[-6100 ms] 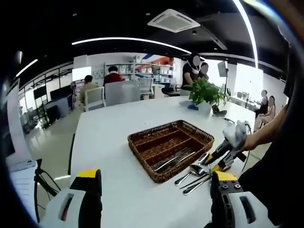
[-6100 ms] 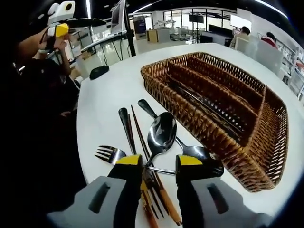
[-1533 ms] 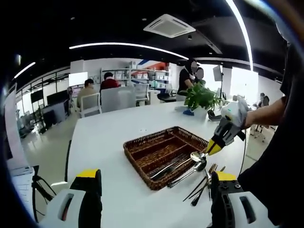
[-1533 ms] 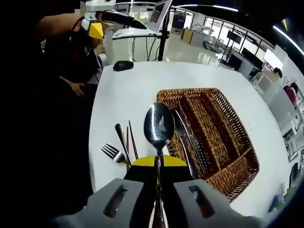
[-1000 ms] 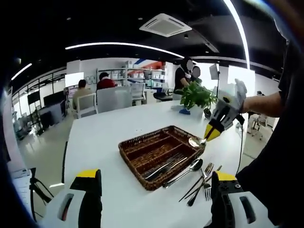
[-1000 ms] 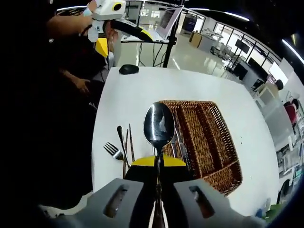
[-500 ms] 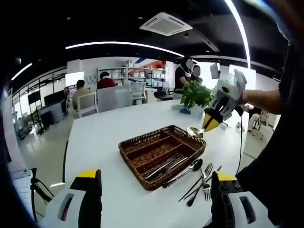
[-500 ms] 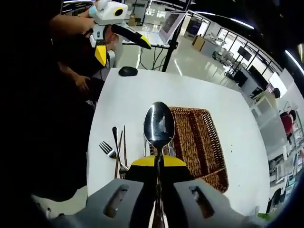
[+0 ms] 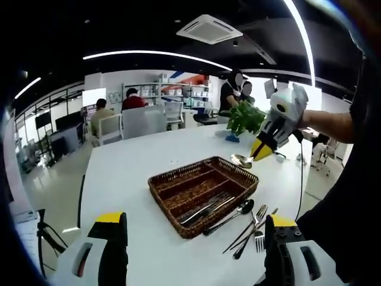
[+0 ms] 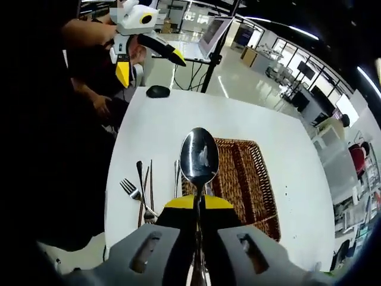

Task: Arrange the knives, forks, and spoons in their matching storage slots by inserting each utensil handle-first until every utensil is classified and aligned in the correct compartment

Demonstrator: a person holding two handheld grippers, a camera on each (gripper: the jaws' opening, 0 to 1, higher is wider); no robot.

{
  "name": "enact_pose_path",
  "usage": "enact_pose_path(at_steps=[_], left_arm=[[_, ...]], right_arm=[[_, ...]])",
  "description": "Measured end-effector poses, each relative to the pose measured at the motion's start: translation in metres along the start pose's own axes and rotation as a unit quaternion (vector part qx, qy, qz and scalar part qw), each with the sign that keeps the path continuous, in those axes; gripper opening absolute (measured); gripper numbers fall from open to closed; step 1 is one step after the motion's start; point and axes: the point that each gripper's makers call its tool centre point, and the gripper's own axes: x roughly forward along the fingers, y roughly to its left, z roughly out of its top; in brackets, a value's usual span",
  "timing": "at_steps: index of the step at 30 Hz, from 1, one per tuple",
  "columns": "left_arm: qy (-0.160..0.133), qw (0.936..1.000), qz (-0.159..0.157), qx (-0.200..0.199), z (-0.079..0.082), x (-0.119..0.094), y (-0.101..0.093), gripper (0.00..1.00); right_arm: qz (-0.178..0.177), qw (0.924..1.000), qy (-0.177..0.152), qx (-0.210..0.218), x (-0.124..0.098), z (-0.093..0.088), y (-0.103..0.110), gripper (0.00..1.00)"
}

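A brown wicker basket point(image 9: 168, 210) with long compartments stands on the white table point(image 9: 131, 173); several utensils point(image 9: 205, 205) lie in its near compartment. My right gripper point(image 9: 260, 149) hangs in the air above the basket's far right corner, shut on a steel spoon point(image 9: 241, 159). In the right gripper view the spoon's bowl point(image 10: 199, 158) rises from that gripper's point(image 10: 199, 205) closed yellow tips, over the basket point(image 10: 250, 185). Beside the basket lie another spoon point(image 9: 229, 215), a fork point(image 10: 128, 187) and dark chopsticks point(image 9: 247, 235). My left gripper point(image 9: 193, 250) is open, held back from the table and holding nothing point(image 10: 149, 65).
A potted plant point(image 9: 244, 119) stands at the table's far side. A black mouse point(image 10: 158, 91) lies near the table edge, with a laptop on a stand point(image 10: 211, 30) beyond it. People sit and stand in the background point(image 9: 132, 98). Bare tabletop extends left of the basket.
The right gripper picked the spoon up off the table and has raised it steadily, so the basket looks smaller below it. The left gripper has stayed open and nearly still.
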Motion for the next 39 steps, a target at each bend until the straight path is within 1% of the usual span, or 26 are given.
enact_pose_path(at_steps=[4, 12, 14, 20, 27, 34, 39], left_arm=[[-0.002, 1.0, 0.004, -0.009, 0.001, 0.002, 0.002, 1.0], [-0.003, 1.0, 0.005, -0.003, 0.004, 0.003, 0.004, 1.0], [-0.003, 1.0, 0.005, -0.001, 0.004, 0.003, 0.005, 1.0], [0.002, 1.0, 0.005, 0.005, 0.003, 0.004, 0.008, 1.0], [0.014, 0.9999, 0.002, 0.008, -0.005, 0.006, 0.011, 1.0], [0.015, 0.9999, -0.002, 0.004, -0.006, 0.01, 0.011, 1.0], [0.014, 0.9999, 0.001, 0.003, -0.007, 0.009, 0.015, 1.0]], right_arm=[[0.0, 1.0, 0.002, -0.003, 0.002, 0.0, -0.004, 0.0], [-0.001, 0.9999, 0.003, -0.01, 0.009, 0.002, -0.015, 0.0], [-0.002, 0.9998, 0.001, -0.019, 0.012, 0.003, -0.019, 0.0], [0.0, 0.9997, 0.003, -0.024, 0.019, 0.005, -0.027, 0.0], [-0.001, 0.9997, 0.006, -0.026, 0.027, 0.005, -0.036, 0.0], [-0.004, 0.9996, 0.006, -0.029, 0.032, 0.009, -0.048, 0.0], [-0.01, 0.9995, 0.005, -0.03, 0.036, 0.011, -0.059, 0.0]])
